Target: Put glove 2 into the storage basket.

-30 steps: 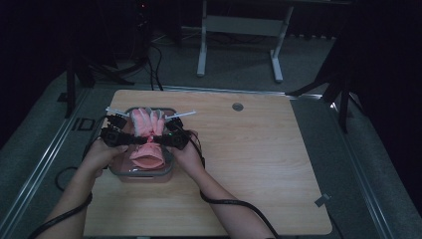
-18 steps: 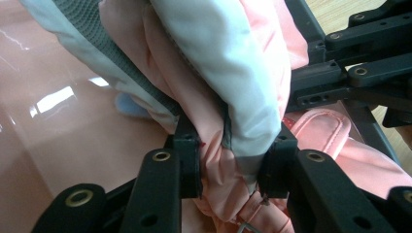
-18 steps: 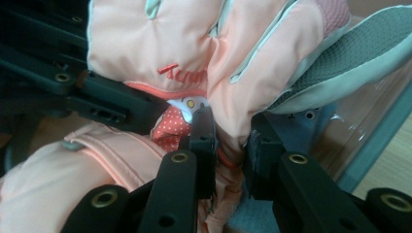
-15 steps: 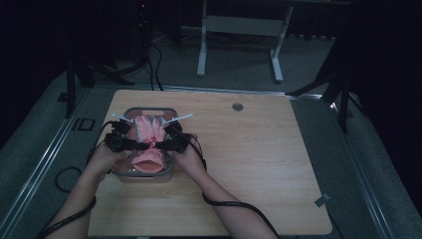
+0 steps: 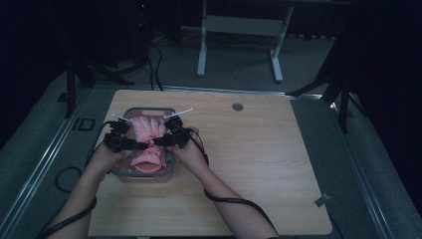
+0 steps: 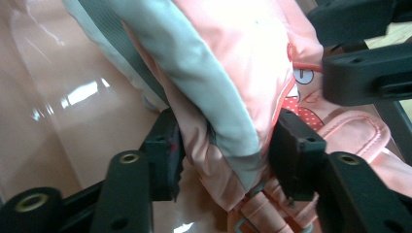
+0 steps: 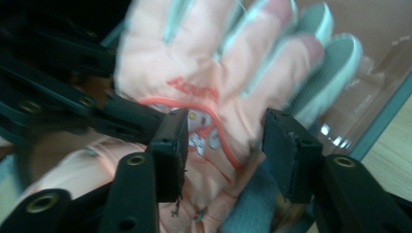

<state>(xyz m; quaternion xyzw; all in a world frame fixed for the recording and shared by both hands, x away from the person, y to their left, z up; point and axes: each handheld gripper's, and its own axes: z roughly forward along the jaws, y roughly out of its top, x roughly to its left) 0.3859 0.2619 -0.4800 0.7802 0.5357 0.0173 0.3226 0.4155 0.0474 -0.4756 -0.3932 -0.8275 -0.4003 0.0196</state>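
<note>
A pink glove (image 5: pixel 148 133) with grey trim lies in a clear container (image 5: pixel 149 109) at the table's left, fingers pointing away from me. My left gripper (image 5: pixel 144 146) reaches it from the left and my right gripper (image 5: pixel 158 142) from the right, tips close together over the palm. In the left gripper view the glove's (image 6: pixel 233 58) folded edge sits between the left gripper's (image 6: pixel 226 160) parted pads. In the right gripper view the glove (image 7: pixel 194 63) lies behind the right gripper's (image 7: pixel 226 155) spread pads. Both sets of jaws have just been opening, with the glove between them.
The container stands on a light wooden table (image 5: pixel 259 164) with a round grommet (image 5: pixel 237 106) near its far edge. A white desk frame (image 5: pixel 239 30) stands on the floor beyond. Cables trail from my forearms. A scrap of tape (image 5: pixel 322 200) hangs at the table's right edge.
Both hands have stayed at the glove over the container. The glove's cuff has sunk a little toward the container's near end.
</note>
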